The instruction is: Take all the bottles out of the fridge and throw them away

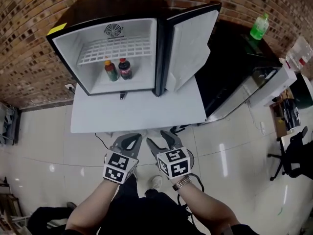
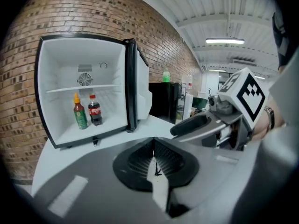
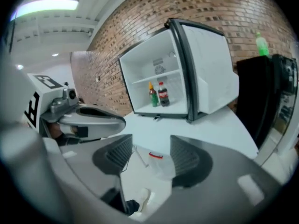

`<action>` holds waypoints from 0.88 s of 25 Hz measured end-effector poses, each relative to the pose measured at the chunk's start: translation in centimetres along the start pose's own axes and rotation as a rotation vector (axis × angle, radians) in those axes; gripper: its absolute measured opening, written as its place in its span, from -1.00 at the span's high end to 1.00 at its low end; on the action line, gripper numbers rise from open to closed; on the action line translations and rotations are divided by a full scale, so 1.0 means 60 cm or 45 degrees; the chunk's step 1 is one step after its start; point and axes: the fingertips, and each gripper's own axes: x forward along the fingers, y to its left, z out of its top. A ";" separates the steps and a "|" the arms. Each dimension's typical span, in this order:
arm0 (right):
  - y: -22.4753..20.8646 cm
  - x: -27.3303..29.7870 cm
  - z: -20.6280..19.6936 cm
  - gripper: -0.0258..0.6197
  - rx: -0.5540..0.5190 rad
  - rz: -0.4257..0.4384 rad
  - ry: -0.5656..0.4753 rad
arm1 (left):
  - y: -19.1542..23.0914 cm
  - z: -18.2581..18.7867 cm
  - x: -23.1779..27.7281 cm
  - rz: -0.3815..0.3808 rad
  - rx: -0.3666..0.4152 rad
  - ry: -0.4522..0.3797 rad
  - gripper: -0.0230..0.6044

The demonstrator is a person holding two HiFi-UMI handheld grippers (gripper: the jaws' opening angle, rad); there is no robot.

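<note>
The small fridge (image 1: 68, 53) stands open on a white table (image 1: 142, 114). On its floor, under the wire shelf, stand two bottles side by side: a green one with a yellow cap (image 1: 111, 70) (image 2: 80, 112) (image 3: 153, 96) and a dark cola bottle with a red cap (image 1: 125, 68) (image 2: 95, 110) (image 3: 163, 94). Both grippers hang in front of the table's near edge, well short of the fridge. My left gripper (image 1: 130, 140) (image 2: 153, 146) is shut with its pads touching and nothing between them. My right gripper (image 1: 163, 142) (image 3: 150, 155) is open and empty.
The fridge door (image 1: 190, 45) is swung out to the right. A black cabinet (image 1: 230, 67) beside the table carries a green bottle (image 1: 259, 27). A brick wall runs behind, and an office chair (image 1: 293, 153) stands at the right on the glossy floor.
</note>
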 end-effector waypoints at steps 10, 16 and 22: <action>0.083 0.092 0.142 0.13 -0.192 0.028 -0.056 | 0.142 0.042 -0.086 0.111 -0.018 -0.102 0.92; 0.092 0.166 0.206 0.13 -0.214 -0.002 -0.070 | 0.234 0.054 -0.114 0.164 -0.027 -0.123 0.92; 0.059 0.239 0.259 0.13 -0.225 -0.085 -0.058 | 0.301 0.068 -0.108 0.163 -0.023 -0.131 0.92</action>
